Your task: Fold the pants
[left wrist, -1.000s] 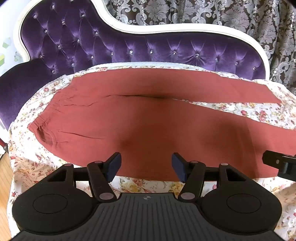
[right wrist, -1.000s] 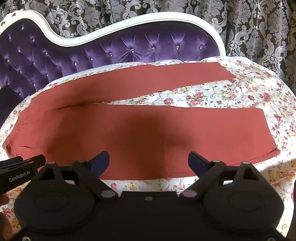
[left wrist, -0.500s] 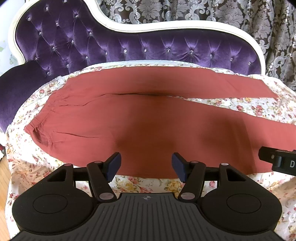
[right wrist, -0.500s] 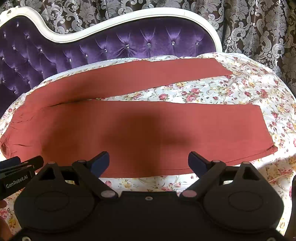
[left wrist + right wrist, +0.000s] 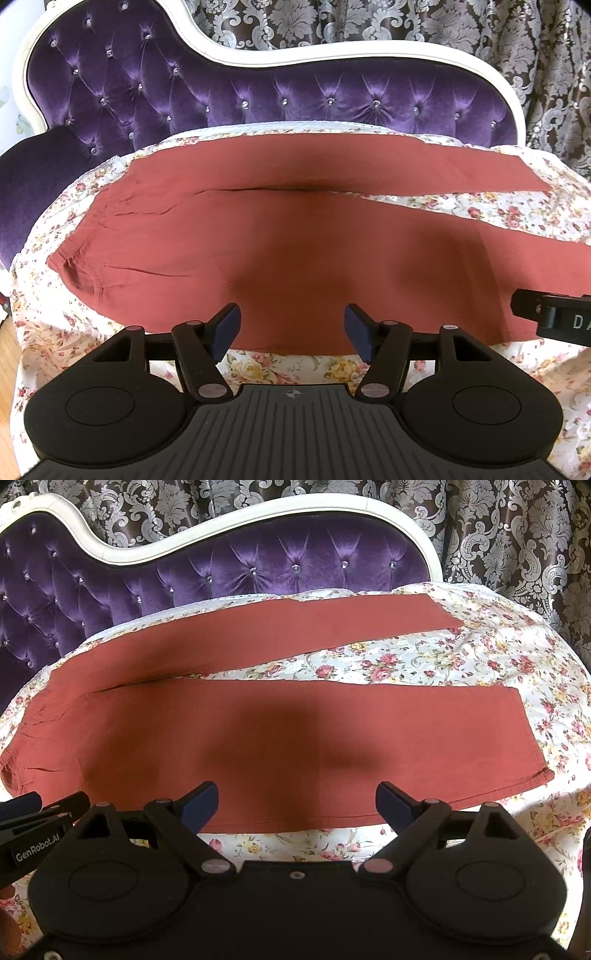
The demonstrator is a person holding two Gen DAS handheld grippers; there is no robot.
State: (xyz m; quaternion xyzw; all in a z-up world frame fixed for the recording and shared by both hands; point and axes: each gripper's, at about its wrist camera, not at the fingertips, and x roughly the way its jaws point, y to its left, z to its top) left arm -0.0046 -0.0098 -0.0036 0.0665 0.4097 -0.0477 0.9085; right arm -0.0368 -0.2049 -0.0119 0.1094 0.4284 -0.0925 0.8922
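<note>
Rust-red pants (image 5: 295, 251) lie flat on a floral sheet (image 5: 280, 369), waistband at the left, both legs spread apart toward the right. My left gripper (image 5: 291, 326) is open and empty, just above the near edge of the near leg by the hip. My right gripper (image 5: 297, 805) is open and empty over the near edge of the near leg (image 5: 332, 746), further toward the cuff (image 5: 528, 734). The far leg (image 5: 295, 627) lies along the sofa back. Each gripper shows at the edge of the other's view.
The sheet (image 5: 480, 657) covers a purple tufted sofa (image 5: 258, 92) with a white frame; a patterned curtain (image 5: 498, 535) hangs behind. The sofa arm (image 5: 33, 184) rises at the left. Wood floor (image 5: 7, 387) shows at the far left.
Both grippers have drawn back slightly toward the near edge of the pants, so more floral sheet shows between the fingers. The pants have not moved. Both grippers stay open.
</note>
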